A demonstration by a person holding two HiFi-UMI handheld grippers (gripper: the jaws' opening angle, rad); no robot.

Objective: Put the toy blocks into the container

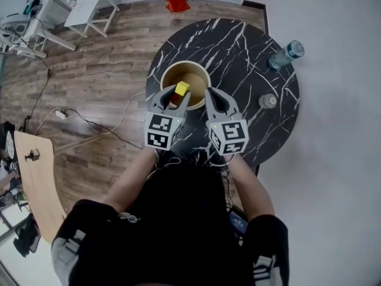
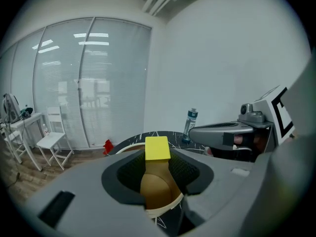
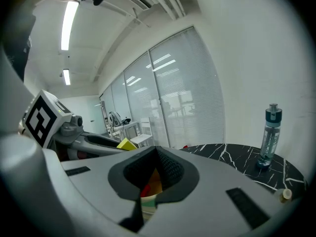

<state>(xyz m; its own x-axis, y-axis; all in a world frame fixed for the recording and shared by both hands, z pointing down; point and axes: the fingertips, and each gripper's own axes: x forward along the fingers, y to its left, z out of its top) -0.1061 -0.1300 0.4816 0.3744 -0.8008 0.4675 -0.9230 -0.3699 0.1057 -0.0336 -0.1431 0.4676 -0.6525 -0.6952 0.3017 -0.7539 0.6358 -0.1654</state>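
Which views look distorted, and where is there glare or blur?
Left gripper view: fisheye, the window frames bend, corners black. Right gripper view: same fisheye; the ceiling lamp glares white. Head view: even light, sharp, no hard shadows.

Yellow block (image 1: pixel 182 89), tan cream-rimmed container (image 1: pixel 186 63), black table (image 1: pixel 238 46) veined white.

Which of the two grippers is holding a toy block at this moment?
The left gripper: its jaws clamp the yellow block above the container. The right gripper has its jaws together with nothing between them.
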